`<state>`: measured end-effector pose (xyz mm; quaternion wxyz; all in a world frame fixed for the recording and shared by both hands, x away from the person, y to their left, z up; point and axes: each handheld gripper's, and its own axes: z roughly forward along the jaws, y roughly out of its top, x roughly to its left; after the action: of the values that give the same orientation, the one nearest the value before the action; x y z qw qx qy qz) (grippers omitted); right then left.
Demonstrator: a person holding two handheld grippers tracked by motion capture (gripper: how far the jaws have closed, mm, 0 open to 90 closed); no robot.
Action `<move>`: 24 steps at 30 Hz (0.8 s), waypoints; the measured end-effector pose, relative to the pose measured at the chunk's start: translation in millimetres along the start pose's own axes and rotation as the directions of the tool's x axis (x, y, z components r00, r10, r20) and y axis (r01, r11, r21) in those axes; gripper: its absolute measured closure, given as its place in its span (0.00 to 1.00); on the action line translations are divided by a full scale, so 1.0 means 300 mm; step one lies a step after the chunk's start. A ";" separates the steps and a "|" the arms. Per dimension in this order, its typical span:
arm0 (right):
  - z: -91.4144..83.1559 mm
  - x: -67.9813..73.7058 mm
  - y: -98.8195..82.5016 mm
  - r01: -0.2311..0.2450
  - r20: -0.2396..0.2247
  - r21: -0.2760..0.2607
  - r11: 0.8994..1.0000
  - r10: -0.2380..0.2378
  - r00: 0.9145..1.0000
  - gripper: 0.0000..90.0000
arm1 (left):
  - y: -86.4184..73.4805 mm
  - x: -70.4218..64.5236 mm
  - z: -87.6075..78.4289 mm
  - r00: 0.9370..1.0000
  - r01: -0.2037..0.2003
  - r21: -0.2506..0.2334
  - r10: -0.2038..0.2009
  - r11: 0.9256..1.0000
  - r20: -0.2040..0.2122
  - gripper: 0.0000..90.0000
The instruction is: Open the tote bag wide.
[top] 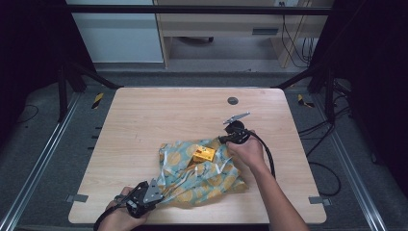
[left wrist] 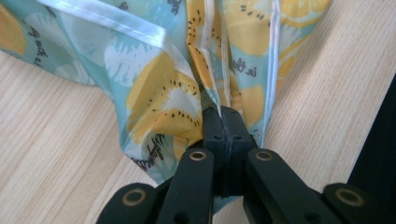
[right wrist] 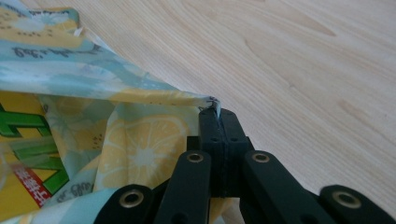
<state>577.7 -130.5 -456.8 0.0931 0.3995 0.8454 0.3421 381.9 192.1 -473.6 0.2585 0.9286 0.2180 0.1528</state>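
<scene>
A teal cloth bag with a yellow fruit print point(top: 202, 175) lies crumpled on the wooden table point(top: 159, 115), white drawstring ribbons point(top: 175, 185) across it. A yellow box point(top: 204, 154) rests in its opening. My left gripper point(top: 161, 190) at the table's near edge is shut on the bag's near-left fabric point(left wrist: 159, 100), jaws pinched together point(left wrist: 219, 109). My right gripper point(top: 222, 140) is shut on the bag's far-right edge point(right wrist: 140, 93), the cloth corner sticking out between the closed tips point(right wrist: 215, 109). The yellow box with green print point(right wrist: 25, 154) shows at the left of the right gripper view.
A round grey grommet point(top: 233, 100) sits in the table near its far edge. Black frame posts point(top: 62, 91) stand at both far corners, and cables point(top: 322, 127) run on the floor at right. Bare wood lies left of and beyond the bag.
</scene>
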 end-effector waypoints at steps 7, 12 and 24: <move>0.013 0.000 -0.016 -0.009 0.013 0.037 0.999 0.008 1.000 1.00 | -0.011 0.023 0.007 1.000 0.007 0.018 -0.006 1.000 -0.021 1.00; -0.002 -0.012 -0.024 -0.002 0.030 0.035 0.999 0.001 1.000 1.00 | -0.022 0.024 0.000 1.000 0.008 -0.002 -0.008 1.000 -0.010 1.00; 0.003 -0.029 -0.042 0.001 0.046 0.026 1.000 -0.002 0.999 1.00 | -0.025 0.017 -0.003 1.000 0.001 -0.001 -0.001 1.000 -0.011 1.00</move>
<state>576.2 -142.1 -466.6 0.1075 0.4075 0.8478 0.3219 383.5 200.8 -476.2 0.2580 0.9275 0.2198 0.1579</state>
